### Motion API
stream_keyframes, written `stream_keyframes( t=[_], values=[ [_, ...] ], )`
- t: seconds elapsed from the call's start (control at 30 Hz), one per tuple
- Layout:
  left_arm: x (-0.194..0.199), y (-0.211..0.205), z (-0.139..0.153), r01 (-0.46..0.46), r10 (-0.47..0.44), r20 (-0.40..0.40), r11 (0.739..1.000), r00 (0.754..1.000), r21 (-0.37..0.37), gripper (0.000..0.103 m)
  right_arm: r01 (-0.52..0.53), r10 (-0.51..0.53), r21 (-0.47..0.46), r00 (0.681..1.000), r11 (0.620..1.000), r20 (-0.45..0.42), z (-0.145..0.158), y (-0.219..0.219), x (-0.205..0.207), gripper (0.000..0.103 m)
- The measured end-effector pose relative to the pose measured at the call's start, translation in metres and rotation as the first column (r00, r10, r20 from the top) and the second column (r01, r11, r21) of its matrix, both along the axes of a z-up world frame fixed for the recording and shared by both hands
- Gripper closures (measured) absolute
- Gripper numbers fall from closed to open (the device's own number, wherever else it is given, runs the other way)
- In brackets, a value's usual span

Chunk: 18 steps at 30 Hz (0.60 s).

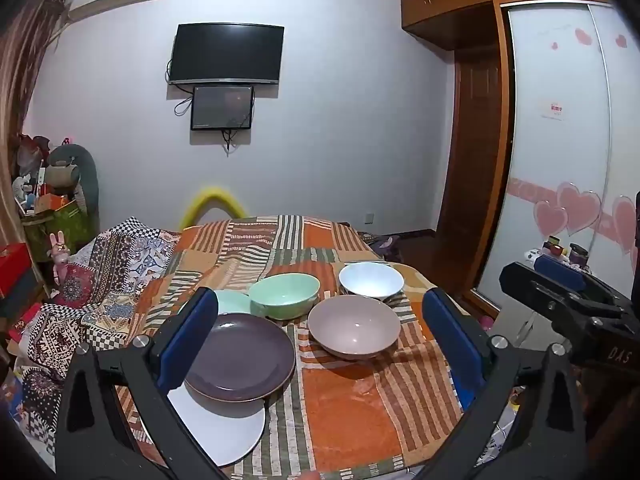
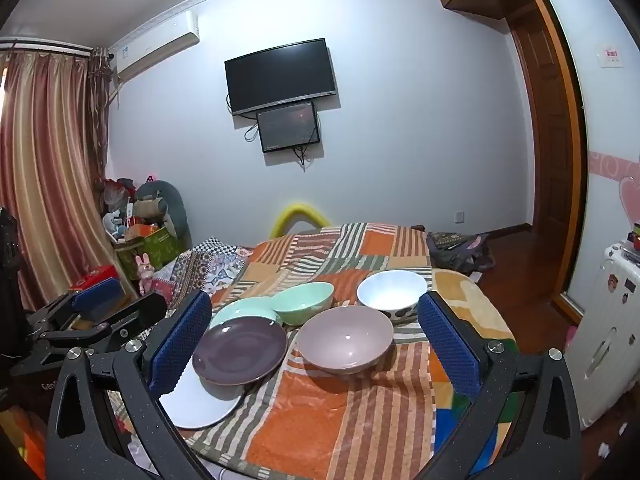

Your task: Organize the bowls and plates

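Stock on striped orange cloth (image 1: 344,412): dark purple ceramic plate (image 1: 240,356) overlapping white flat plate (image 1: 224,432), probably resting on it; pale pink bowl (image 1: 354,326) beside. Left gripper (image 1: 320,344) and right gripper (image 2: 314,340): jaws wide, empty. I'd lift the purple plate by its rim first.

Dark purple plate (image 1: 240,354): plain, brownish rim edge. White plate (image 1: 224,432): plain. Pale green plate (image 2: 244,309): plain. Pale green bowl (image 1: 285,295): plain, matching shade. Dusty pink bowl (image 1: 354,327): plain, glossy. White bowl (image 2: 392,291): white inside, dark spots on a light outer wall.

Blanket (image 1: 352,404): patchwork of orange panels with cream, brown and olive stripes. Second cloth (image 1: 116,268): black-and-white checks with blue and red ornamental patches.

Left gripper (image 1: 320,340) and right gripper (image 2: 316,340): black frames, blue pads on the jaws.

Wall: pale lilac-white. Curtain (image 2: 44,168): red-brown and cream vertical stripes. Wardrobe door (image 1: 560,160): white with pink hearts.
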<state>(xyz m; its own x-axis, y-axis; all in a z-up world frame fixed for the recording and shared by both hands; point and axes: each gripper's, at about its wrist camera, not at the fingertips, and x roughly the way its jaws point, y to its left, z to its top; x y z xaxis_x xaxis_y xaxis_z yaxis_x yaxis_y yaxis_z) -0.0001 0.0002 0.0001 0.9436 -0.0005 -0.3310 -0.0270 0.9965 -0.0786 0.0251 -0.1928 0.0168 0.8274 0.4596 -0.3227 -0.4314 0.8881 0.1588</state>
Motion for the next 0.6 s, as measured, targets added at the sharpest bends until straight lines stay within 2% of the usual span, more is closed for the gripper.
stream_keyframes(
  t=[0.6],
  values=[
    [-0.0037, 0.0009, 0.0048, -0.017, 0.017, 0.026, 1.0, 1.0, 0.004, 0.0, 0.004, -0.004, 0.001, 1.0, 1.0, 0.028, 0.0021, 0.0013, -0.0012, 0.0]
  ],
)
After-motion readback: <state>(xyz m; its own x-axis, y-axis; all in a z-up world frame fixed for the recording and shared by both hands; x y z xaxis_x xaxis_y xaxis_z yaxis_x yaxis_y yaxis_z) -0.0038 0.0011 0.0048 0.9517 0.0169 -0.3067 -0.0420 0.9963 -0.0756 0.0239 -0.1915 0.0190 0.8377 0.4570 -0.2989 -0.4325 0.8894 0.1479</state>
